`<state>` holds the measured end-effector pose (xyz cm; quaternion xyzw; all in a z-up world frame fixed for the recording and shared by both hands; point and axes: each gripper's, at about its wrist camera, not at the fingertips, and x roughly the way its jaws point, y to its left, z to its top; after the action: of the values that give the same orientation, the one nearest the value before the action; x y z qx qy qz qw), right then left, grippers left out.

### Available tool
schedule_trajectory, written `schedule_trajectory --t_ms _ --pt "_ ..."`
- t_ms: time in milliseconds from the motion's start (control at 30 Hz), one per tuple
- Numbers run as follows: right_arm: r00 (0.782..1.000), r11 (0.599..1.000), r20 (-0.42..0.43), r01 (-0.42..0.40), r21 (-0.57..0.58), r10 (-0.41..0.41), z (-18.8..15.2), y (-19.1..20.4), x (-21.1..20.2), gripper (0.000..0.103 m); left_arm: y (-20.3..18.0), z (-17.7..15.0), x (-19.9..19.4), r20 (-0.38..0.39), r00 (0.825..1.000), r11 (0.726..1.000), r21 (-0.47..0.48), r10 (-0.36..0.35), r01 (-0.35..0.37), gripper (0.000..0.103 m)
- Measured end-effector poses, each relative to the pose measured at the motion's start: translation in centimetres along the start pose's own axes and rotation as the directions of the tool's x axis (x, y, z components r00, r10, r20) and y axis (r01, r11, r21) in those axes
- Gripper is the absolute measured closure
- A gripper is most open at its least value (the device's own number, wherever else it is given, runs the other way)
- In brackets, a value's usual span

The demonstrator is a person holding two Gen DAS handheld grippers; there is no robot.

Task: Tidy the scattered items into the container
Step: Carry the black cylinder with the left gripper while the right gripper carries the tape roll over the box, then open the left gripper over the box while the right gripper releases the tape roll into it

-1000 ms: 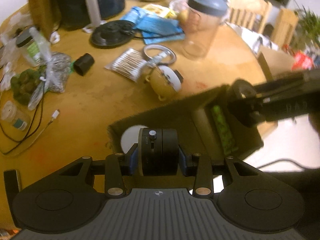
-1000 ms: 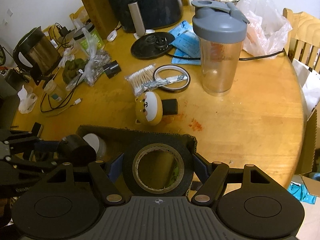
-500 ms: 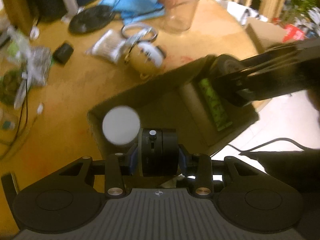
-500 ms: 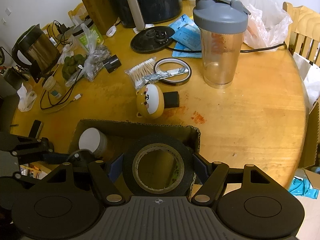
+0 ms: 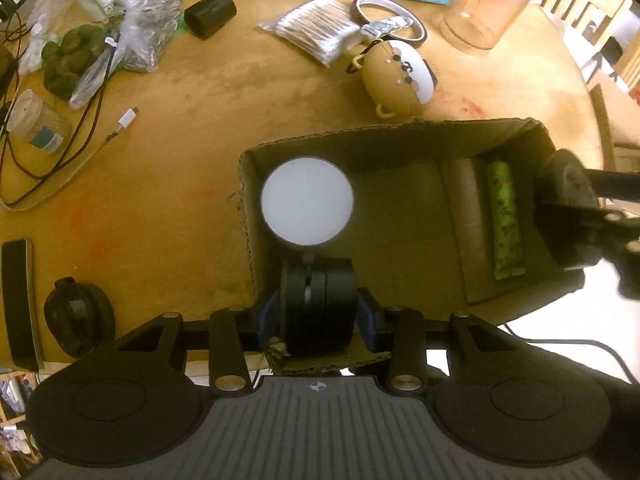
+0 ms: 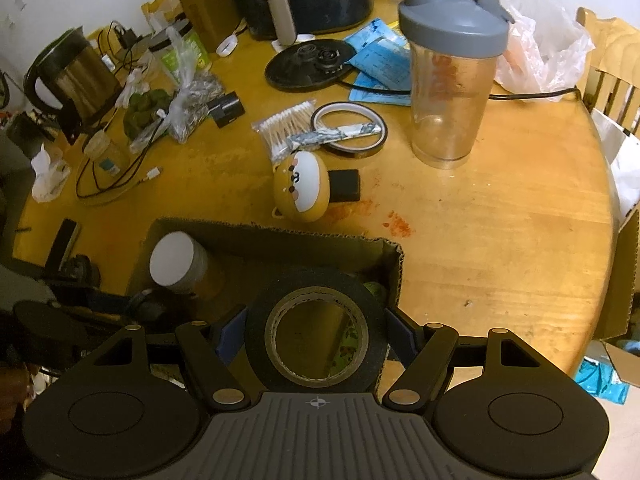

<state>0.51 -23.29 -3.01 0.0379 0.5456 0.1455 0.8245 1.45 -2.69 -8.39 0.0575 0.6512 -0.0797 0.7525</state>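
Left wrist view shows the left hand-held gripper [image 5: 318, 316] pointing down into the near corner of the cardboard box [image 5: 440, 134]. Between its blue pads [image 5: 269, 316] stands a black round device [image 5: 318, 304], made of stacked discs. The jaws are opening, and small gaps show on both sides of the device, so the pads do not seem to press it. Just beyond the device, inside the box, stands a jar with a white lid [image 5: 307, 201]. At the other end of the box lie a cardboard tube [image 5: 464, 220] and a green roll [image 5: 505, 220], side by side.

The right hand-held gripper [image 6: 316, 338] is over that same end of the box. It is closed on a black tape roll [image 6: 316, 300], and both blue pads touch the sides of the roll. Through the hole of the roll one sees the floor of the box and a bit of the green roll.

Outside the box, on the wooden desk [image 6: 500, 240], a yellow bear-face toy [image 6: 302, 190] lies near the far wall of the box, touching a small black block [image 6: 345, 186]. Farther away are a bag of cotton swabs [image 6: 282, 128], a thin tape ring [image 6: 348, 128] and a shaker bottle [image 6: 452, 84] with a grey lid. At the left side are a phone [image 5: 18, 304], cables and plastic bags.
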Motion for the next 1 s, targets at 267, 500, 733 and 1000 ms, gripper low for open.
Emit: schedule_trajectory --t_ms 267,500,733,1000 --pt "1.000 0.998 -0.015 0.008 -0.070 -0.010 0.0 1.0 0.8 0.028 -0.4 -0.2 -1.1 0.052 0.999 1.000 0.011 -0.013 0.013 0.042" --pt "0.999 0.986 -0.016 0.035 -0.165 -0.039 0.3 2.2 1.7 0.028 0.2 -0.3 -3.0 0.147 0.989 0.999 -0.017 -0.029 0.032 0.031" --pt "0.997 0.955 -0.021 0.068 -0.290 -0.078 0.7 3.5 3.4 0.028 0.9 -0.5 -3.5 0.177 0.984 0.999 -0.047 -0.016 0.024 0.030" --pt "0.988 0.913 -0.045 0.121 -0.391 -0.150 1.4 3.9 6.1 0.028 2.0 -0.8 -3.4 0.171 0.985 0.996 -0.084 0.000 0.015 0.030"
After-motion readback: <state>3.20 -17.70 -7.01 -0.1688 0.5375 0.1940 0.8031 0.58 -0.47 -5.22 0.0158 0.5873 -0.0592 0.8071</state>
